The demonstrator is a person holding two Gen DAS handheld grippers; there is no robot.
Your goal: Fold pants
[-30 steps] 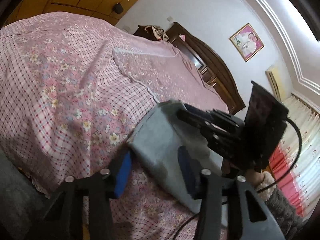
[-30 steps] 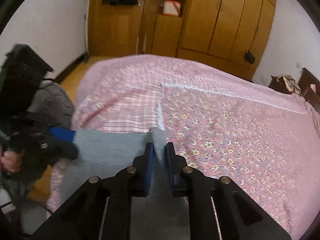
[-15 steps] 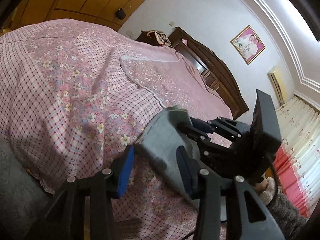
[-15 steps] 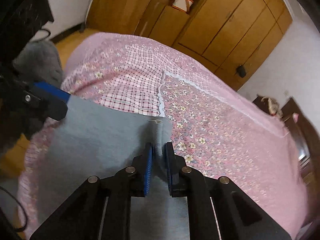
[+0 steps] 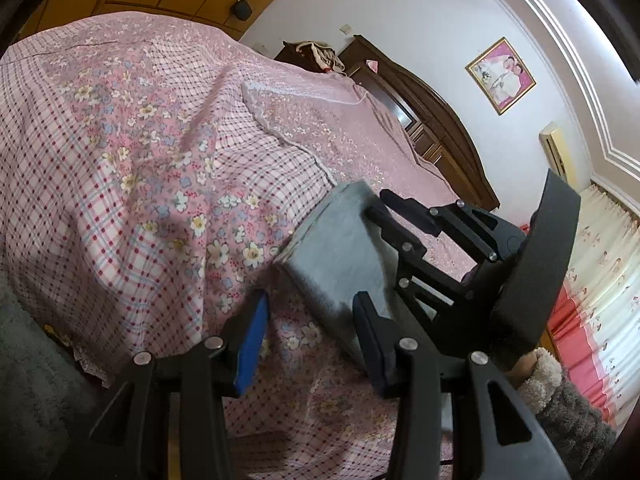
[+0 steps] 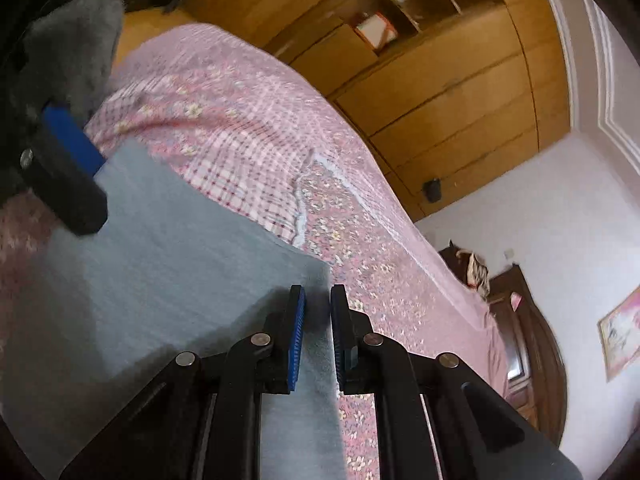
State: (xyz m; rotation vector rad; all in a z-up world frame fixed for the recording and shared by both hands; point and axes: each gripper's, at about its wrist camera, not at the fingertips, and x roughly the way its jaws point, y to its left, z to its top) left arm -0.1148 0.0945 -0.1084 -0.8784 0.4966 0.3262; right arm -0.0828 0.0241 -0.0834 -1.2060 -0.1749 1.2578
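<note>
left gripper (image 5: 308,334) agape; right gripper (image 6: 318,334) clamped.

Grey fabric pants at the edge of a pink floral bedspread

The left gripper (image 5: 310,340) hangs with its blue-padded fingers spread, a corner of the grey fabric pants (image 5: 340,256) between them (untouched), while the black right gripper (image 5: 380,208) pinches the far edge over the pink floral-and-check bedspread (image 5: 140,152).

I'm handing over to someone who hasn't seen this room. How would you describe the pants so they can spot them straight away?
Find the big bed under its pink flowered and checked cover. At its near edge lie the pants, a flat slab of cloth with the right gripper clamped on one edge and the open left gripper beside a corner. They are the only plain blue-grey thing on that patterned cover.
</note>
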